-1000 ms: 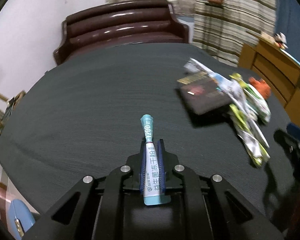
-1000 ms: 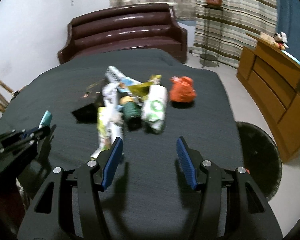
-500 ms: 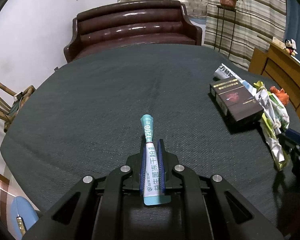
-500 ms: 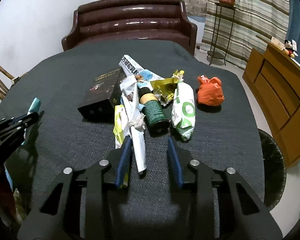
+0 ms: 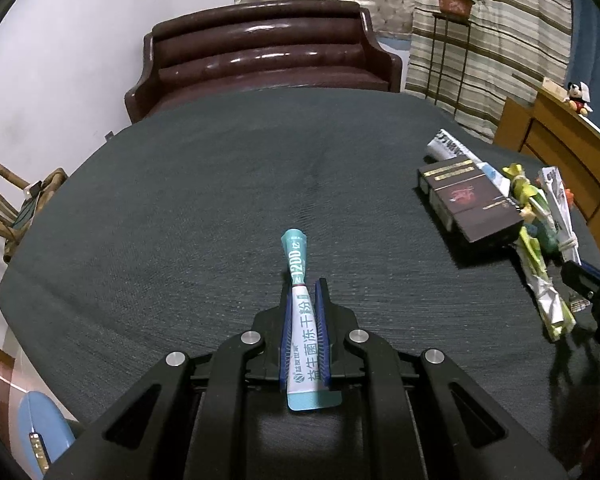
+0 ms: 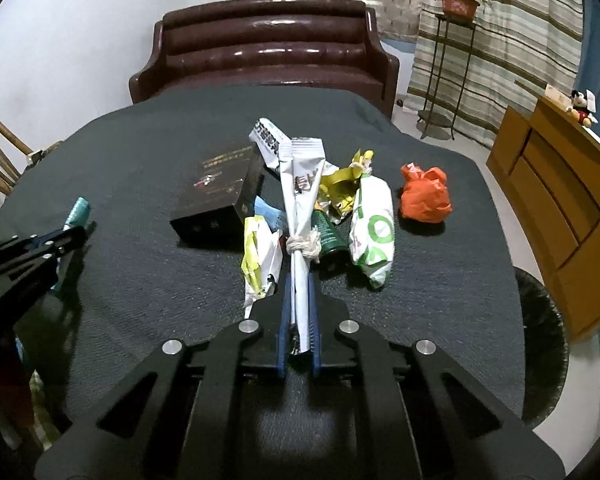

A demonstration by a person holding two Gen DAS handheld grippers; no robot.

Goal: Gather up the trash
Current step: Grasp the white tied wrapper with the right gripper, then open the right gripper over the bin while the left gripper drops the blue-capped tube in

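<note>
Both pairs of fingers closed, left gripper (image 5: 305, 292) pinching teal sachet (image 5: 300, 280), right gripper (image 6: 299, 280) just clamped on knotted white wrapper (image 6: 300, 200).

Right view: bottle (image 6: 327, 232) mostly hidden under the white wrapper (image 6: 302, 196) and knot; label unreadable. Lower end of that wrapper concealed between the right gripper's (image 6: 299, 280) closed pads. Bin (image 6: 540, 344) cut by table (image 6: 140, 160) edge and frame rim; contents too dark to tell. Left gripper (image 6: 66, 236) cut off at left edge.

Left view: right gripper (image 5: 588, 284) only partly in frame. Print on box (image 5: 472, 204) too small to read. Sachet's (image 5: 302, 320) sides covered by pads.
</note>
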